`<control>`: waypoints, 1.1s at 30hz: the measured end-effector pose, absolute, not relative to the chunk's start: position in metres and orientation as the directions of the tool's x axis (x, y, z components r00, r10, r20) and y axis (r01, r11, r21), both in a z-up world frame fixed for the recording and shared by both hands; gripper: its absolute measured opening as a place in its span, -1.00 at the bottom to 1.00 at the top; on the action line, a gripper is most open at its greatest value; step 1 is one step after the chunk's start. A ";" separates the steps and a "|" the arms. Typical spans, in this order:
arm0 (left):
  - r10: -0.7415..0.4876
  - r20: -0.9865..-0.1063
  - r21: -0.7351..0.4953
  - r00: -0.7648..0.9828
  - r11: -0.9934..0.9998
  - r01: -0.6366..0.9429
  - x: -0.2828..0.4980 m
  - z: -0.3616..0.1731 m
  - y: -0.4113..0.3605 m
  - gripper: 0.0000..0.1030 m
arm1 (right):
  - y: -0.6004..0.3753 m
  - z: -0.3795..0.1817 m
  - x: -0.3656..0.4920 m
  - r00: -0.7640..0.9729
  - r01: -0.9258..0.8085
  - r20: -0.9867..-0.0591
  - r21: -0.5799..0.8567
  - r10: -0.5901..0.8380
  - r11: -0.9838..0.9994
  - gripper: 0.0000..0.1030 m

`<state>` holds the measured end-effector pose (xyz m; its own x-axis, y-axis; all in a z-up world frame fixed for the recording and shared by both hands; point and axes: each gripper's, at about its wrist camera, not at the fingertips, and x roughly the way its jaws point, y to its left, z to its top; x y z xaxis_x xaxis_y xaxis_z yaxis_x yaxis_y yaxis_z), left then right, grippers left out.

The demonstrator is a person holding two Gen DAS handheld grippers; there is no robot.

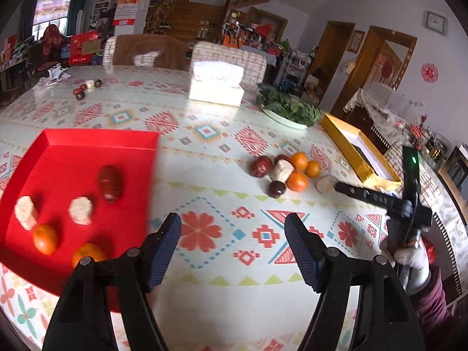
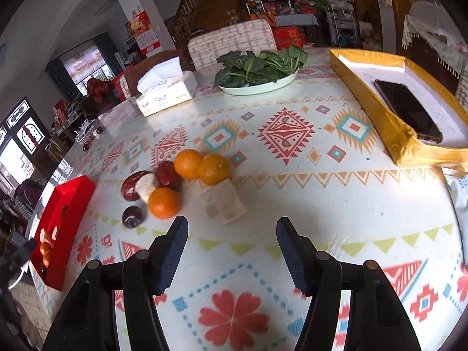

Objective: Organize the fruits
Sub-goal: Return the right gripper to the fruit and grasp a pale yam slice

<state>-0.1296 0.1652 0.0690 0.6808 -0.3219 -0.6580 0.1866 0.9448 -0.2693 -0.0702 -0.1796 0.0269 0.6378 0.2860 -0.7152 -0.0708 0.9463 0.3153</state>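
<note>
Left wrist view gave us a shallow red cardboard tray [image 1: 87, 140] on the patterned counter [image 1: 216, 175], holding two small oranges [image 1: 45, 238], two pale cut chunks [image 1: 80, 210] and one dark red jujube-like fruit [image 1: 109, 183]. We held the left hand-held gripper [image 1: 232, 228] tilted down above bare cloth just right of the tray, jaws apart with nothing between them. Further right lay a loose cluster of three oranges, dark red fruits and pale pieces [image 1: 288, 171]. At the right edge a white-gloved hand [image 1: 409, 259] with a dark red sleeve gripped the handle of the other tool.

From the right wrist view, we saw the right hand-held gripper [image 2: 232, 234] also angled down, jaws spread and empty, just short of a pale blurred chunk [image 2: 223, 204] beside the cluster. A white tissue box [image 2: 166, 95] carried green printing too small for us to read. A dark phone [image 2: 408, 109] lay in a gold-sided box [image 2: 377, 108], near a pale plate of leafy greens [image 2: 257, 67].
</note>
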 end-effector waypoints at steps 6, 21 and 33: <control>-0.326 -0.680 -0.220 0.657 0.945 0.242 -0.113 0.064 0.131 0.41 | -0.162 0.021 -0.041 0.598 -0.116 -0.747 0.278 0.290 0.954 0.31; -0.305 -0.762 -0.100 0.571 0.927 0.361 -0.031 0.022 0.053 -0.14 | -0.158 0.018 -0.040 0.609 -0.163 -0.727 0.276 0.317 0.947 -0.24; -0.294 -0.752 -0.093 0.590 0.933 0.346 -0.027 0.017 0.057 -0.51 | -0.165 0.018 -0.042 0.615 -0.153 -0.717 0.300 0.328 0.942 -0.26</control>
